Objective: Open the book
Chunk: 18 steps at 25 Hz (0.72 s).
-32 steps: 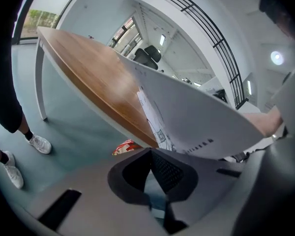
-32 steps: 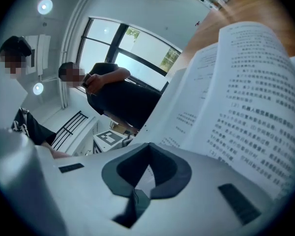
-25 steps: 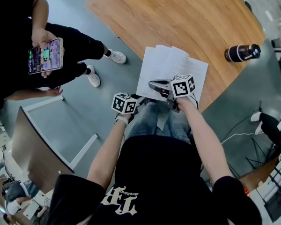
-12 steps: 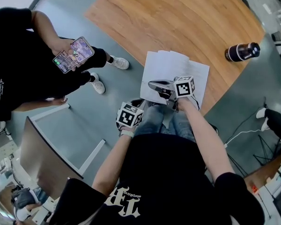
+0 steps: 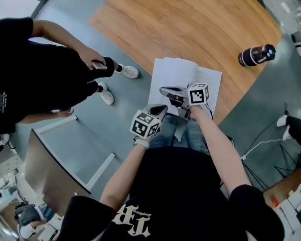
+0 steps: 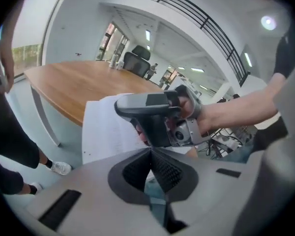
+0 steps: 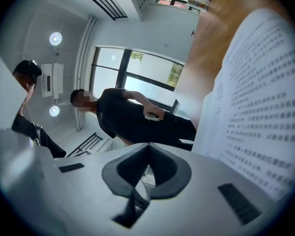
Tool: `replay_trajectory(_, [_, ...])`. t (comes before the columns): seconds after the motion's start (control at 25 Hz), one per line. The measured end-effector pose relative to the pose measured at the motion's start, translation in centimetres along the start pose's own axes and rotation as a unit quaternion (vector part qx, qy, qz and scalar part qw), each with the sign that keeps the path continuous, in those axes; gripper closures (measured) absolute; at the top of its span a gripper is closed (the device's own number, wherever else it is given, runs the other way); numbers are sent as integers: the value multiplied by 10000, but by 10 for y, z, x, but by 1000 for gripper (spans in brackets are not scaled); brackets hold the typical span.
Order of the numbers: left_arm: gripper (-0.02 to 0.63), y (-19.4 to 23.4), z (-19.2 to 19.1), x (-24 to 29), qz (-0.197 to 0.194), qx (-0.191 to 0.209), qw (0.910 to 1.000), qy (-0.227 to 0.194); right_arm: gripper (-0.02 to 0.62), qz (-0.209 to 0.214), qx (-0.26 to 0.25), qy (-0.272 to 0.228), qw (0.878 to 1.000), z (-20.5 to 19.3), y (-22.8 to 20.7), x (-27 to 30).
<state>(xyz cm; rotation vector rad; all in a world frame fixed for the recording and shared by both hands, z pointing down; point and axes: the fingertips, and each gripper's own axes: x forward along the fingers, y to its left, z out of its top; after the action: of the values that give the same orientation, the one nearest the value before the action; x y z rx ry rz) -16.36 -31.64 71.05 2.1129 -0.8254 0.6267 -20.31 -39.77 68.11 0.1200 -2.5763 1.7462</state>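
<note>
The book [image 5: 183, 79] lies open with white printed pages up, at the near edge of the wooden table [image 5: 190, 19]. My right gripper [image 5: 163, 90] hovers low over the book's near-left part, jaws shut and empty. In the right gripper view the printed page [image 7: 265, 102] fills the right side beside the shut right gripper [image 7: 148, 147]. My left gripper [image 5: 162, 107] is just off the table's edge, below the right one, and points at it. The left gripper [image 6: 151, 151] is shut on nothing in its own view, which faces the right gripper's body [image 6: 157, 114] and the book [image 6: 105, 129].
A black bottle [image 5: 256, 54] lies on the table at the far right. A bystander in black [image 5: 40, 79] stands on the grey floor to the left, a phone in hand [image 7: 150, 115]. A white-framed panel [image 5: 50, 159] stands at lower left. Cables [image 5: 263, 144] run at the right.
My left gripper has risen and moved right, up to the table's edge under the right gripper. The right gripper has stayed over the book. The bystander has lowered the phone.
</note>
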Motion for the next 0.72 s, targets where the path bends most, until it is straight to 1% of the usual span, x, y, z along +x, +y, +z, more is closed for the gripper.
replay_trajectory(0.08, [599, -8, 8, 21, 10, 200, 9996, 179, 609, -96, -105, -23, 9999, 5, 1, -12])
replay_trajectory(0.24, [600, -9, 9, 43, 68, 378, 9980, 495, 609, -430, -222, -318, 9983, 22, -4, -53])
replay_trajectory(0.36, [599, -4, 5, 43, 169, 333, 9976, 584, 609, -806, -223, -580, 9948, 30, -13, -87])
replay_trajectory(0.48, [599, 6, 0, 39, 335, 188, 9973, 623, 609, -1296, 28, -777, 9885, 31, -35, -123])
replay_trajectory(0.6, [599, 14, -4, 34, 474, 55, 9969, 618, 609, -1652, 349, -682, 9833, 18, -57, -144])
replay_trajectory(0.72, [599, 21, -5, 24, 604, -59, 9967, 533, 609, -1796, 397, -287, 9825, -1, -64, -137])
